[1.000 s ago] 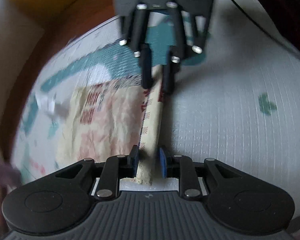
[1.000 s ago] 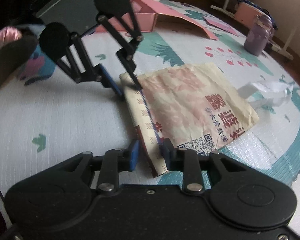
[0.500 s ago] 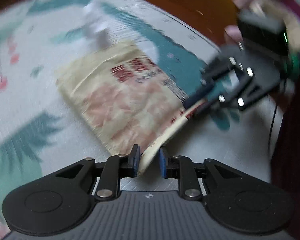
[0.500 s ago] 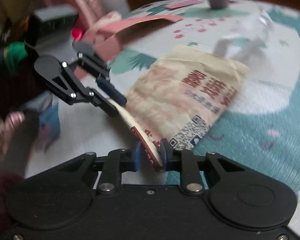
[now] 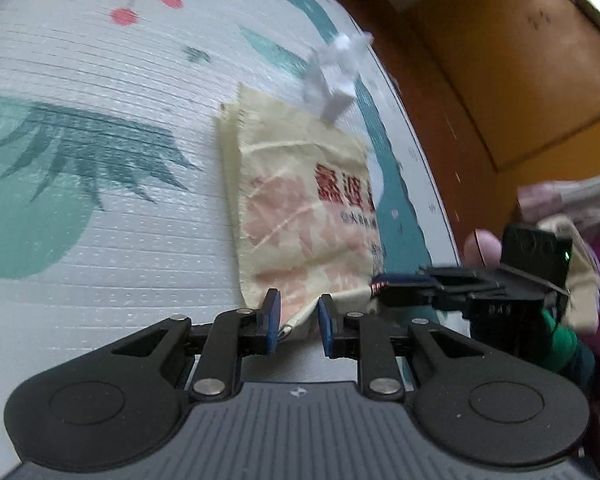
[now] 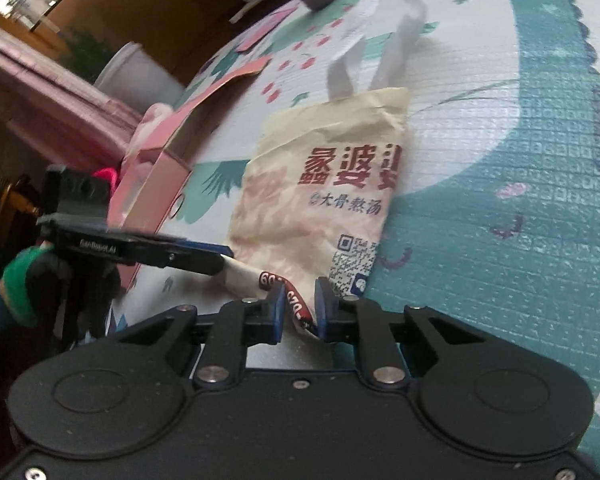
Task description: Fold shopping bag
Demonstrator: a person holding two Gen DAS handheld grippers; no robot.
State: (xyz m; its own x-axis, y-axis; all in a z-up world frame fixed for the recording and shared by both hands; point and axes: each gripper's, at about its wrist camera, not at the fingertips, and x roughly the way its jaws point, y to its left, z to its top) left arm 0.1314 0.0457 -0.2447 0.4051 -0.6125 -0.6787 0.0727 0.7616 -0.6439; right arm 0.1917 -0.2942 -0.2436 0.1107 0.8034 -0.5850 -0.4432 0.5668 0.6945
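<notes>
Left claw [image 5: 298, 322] at bottom centre of its frame is pinching the near corner of the bag [image 5: 304, 208]. The right claw [image 6: 299, 310] has just been closing and pinches the other near corner, red-printed fabric between its pads. The cream bag lies flat on the patterned mat [image 6: 520, 168], mid-frame, white handles [image 6: 380, 28] trailing toward the top. A pink box [image 6: 172, 148] sits left of it.
</notes>
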